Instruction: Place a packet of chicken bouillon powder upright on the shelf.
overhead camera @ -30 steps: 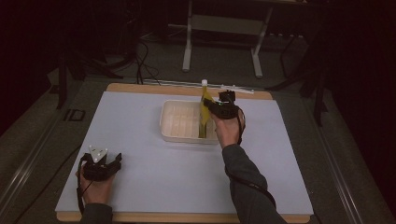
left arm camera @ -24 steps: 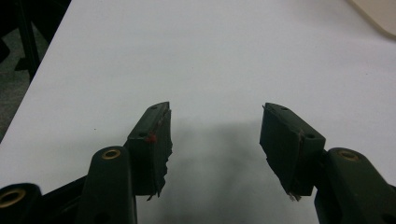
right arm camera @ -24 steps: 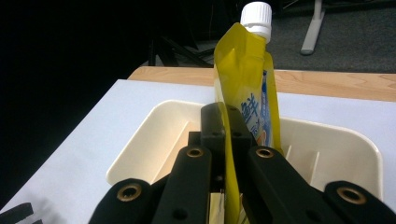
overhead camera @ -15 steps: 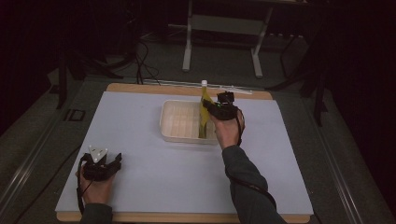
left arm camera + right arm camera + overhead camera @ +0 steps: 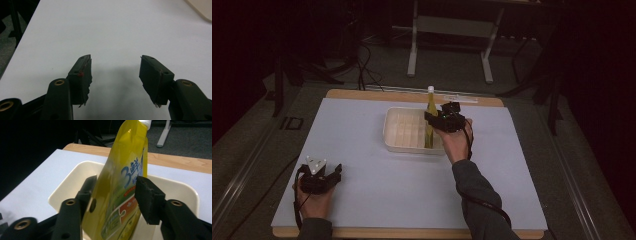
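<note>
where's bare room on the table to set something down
Broad bare white table between the left claw and the tray, also left of the tray and right of the person's right forearm. Crowded at the tray's right end, where the yellow pouch stands between the right claw's just-opened jaws.

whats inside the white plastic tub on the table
A yellow spouted refill pouch stands upright at the right end of the white plastic tub, between the right gripper's just-opened jaws. The tub floor under the pouch is hidden; the rest looks bare.
</note>
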A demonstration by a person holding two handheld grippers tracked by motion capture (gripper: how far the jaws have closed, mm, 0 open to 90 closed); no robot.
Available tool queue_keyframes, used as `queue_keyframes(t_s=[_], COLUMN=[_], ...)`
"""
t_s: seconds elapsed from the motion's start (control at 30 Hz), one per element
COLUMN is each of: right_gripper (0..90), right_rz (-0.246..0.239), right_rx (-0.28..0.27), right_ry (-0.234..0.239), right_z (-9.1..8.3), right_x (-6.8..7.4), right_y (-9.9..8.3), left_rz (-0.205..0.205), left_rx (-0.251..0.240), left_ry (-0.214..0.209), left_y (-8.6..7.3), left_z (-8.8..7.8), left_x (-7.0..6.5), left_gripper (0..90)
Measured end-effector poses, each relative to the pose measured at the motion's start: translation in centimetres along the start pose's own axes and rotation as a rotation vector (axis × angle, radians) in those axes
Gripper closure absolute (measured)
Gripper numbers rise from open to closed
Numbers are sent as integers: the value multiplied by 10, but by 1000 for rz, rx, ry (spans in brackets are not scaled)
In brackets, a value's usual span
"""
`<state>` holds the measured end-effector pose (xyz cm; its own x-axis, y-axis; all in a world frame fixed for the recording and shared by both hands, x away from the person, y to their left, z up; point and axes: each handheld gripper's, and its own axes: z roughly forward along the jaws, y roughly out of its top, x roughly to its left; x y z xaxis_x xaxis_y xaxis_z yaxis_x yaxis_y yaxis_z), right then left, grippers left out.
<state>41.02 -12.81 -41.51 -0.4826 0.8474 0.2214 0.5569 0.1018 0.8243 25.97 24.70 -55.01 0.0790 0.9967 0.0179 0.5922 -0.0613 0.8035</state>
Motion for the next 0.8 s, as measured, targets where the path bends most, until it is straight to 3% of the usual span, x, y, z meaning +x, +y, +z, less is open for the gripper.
queue_keyframes(t_s=[0.5,0.8], right_gripper=[423,418], right_rz=[-94,-111], right_rx=[6,6], right_ry=[21,29], right_z=[-26,-46], right_x=[0,-8], right_y=[-4,-17], left_rz=[-3,-8], left_rx=[-5,-9], left_ry=[3,4], left_y=[0,0], left_z=[0,-1], left_x=[0,1], left_gripper=[431,432])
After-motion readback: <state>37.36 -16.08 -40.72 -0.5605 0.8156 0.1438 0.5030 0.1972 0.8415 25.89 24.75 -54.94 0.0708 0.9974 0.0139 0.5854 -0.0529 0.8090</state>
